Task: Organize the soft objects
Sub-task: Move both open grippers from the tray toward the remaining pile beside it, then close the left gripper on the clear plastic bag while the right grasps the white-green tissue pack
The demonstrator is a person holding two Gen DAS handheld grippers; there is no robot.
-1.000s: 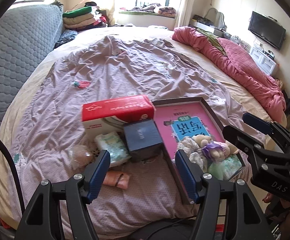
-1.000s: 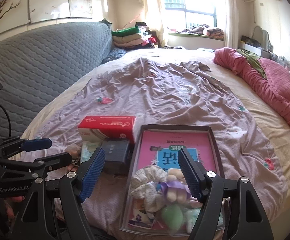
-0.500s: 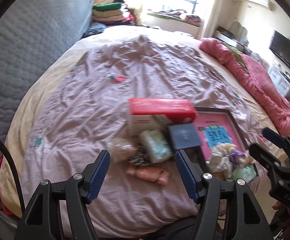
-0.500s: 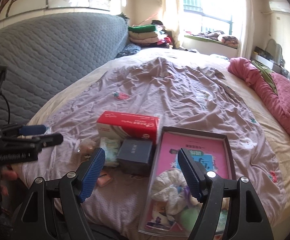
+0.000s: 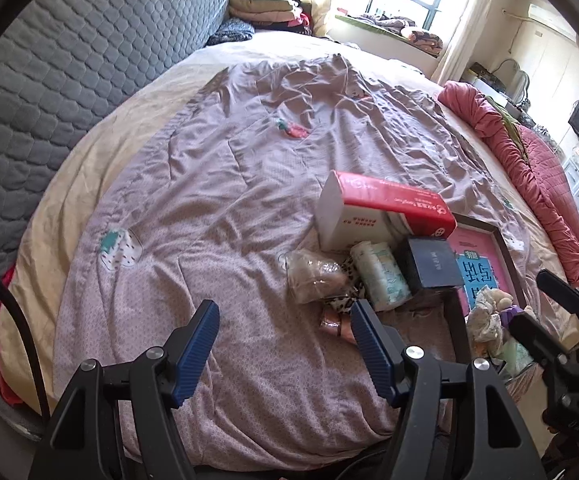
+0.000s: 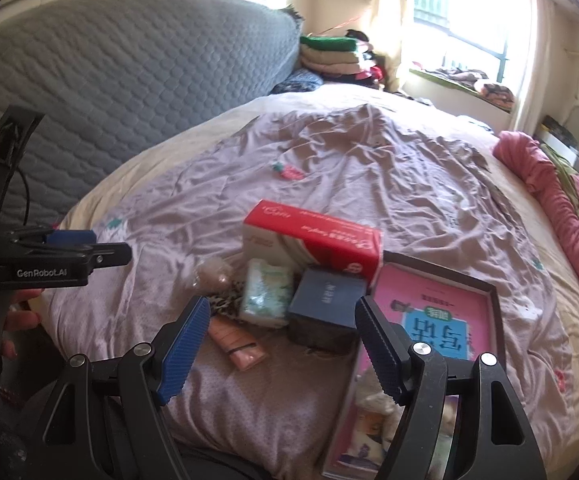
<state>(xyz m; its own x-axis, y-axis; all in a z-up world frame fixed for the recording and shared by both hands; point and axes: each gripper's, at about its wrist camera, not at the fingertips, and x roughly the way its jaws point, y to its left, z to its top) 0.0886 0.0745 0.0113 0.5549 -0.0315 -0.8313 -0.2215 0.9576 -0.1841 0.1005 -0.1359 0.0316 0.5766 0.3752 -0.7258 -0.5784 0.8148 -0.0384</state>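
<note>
Bedspread (image 5: 249, 208); tray (image 6: 493, 292) contents blurred, perhaps plush.

The tray (image 6: 493, 292) runs off the bottom edge, its soft toys (image 6: 373, 400) hidden behind the right jaws

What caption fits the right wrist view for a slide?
Open right gripper above a navy box, pink tube and tissue pack on a rumpled bedspread.
</note>
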